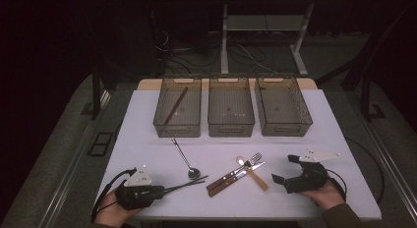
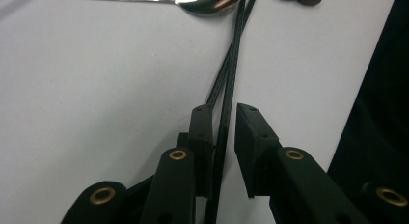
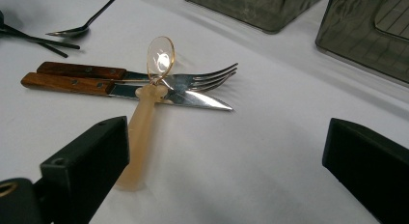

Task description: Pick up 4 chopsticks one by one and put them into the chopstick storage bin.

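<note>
Chopsticks (image 2: 226,84), a dark pair lying almost parallel on the white table (image 1: 147,139), are taken between the jaws of the left gripper (image 2: 223,113) near their butt ends; the jaws are drawn in close around the pair, yet a sliver of light is seen beside the right pad, so a firm grip is not yet shown and the gripper is judged not quite closed on them; the grasp is placed at the thick ends, presumably so that both sticks can be lifted together as one. Their tips are seen lying against the bowl of a long metal spoon (image 2: 207,2), which is left flat on the table just in front of them. Three grey bins (image 1: 231,112) are lined up along the far side, and a brown stick (image 1: 175,106) is already leaned inside the left one, which suggests that cutlery is being sorted by kind. The right gripper (image 3: 226,161) is held with its jaws wide apart, low over the table and gripping nothing; it is aimed at a pale plastic spoon (image 3: 144,122) laid across a wooden-handled fork (image 3: 140,75) and knife (image 3: 130,91), probably the next items to be sorted.
</note>
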The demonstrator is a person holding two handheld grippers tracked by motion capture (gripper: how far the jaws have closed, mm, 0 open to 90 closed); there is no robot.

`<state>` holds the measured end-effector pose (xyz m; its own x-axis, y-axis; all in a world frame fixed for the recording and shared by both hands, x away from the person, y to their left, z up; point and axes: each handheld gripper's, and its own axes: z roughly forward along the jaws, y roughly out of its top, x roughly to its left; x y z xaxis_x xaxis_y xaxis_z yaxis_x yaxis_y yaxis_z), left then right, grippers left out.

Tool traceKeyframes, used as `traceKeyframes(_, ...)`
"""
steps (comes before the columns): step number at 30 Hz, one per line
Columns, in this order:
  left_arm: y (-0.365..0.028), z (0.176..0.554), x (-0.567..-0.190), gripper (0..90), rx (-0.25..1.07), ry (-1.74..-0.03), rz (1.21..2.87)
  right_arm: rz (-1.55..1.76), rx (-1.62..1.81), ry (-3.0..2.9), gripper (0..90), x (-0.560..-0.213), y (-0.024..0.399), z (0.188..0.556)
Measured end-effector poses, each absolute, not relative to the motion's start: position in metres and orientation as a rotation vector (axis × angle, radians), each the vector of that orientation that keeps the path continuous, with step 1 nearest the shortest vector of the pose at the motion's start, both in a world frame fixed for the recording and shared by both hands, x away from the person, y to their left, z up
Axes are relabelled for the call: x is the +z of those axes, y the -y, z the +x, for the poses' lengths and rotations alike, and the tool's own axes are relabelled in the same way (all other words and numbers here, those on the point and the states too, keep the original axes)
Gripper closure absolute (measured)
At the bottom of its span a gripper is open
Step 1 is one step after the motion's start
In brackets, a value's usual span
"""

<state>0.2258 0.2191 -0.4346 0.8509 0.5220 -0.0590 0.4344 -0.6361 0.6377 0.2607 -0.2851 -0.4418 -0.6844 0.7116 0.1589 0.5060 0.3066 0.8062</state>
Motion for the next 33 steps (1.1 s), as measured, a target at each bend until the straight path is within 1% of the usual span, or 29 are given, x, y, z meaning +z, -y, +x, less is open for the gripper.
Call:
traceKeyframes(11,-0.219,0.227,-0.438,84.7,0.178,-0.654,2.372,1.114,1.319,-2.346,2.3,-0.441,0.285,0.26)
traceKeyframes(17,-0.218,0.228,-0.437,85.2,0.183,-0.623,2.389,1.111,1.317,-2.349,2.3,-0.441,0.285,0.26)
traceKeyframes(22,-0.218,0.228,-0.434,85.3,0.161,-0.603,2.376,1.103,1.348,-2.347,2.3,-0.44,0.288,0.259)
traceKeyframes(27,-0.218,0.227,-0.431,85.3,0.132,-0.599,2.338,1.043,1.32,-2.388,2.3,-0.445,0.281,0.258)
traceKeyframes(33,-0.218,0.225,-0.424,85.3,0.112,-0.584,2.299,1.061,1.314,-2.406,2.3,-0.448,0.283,0.263)
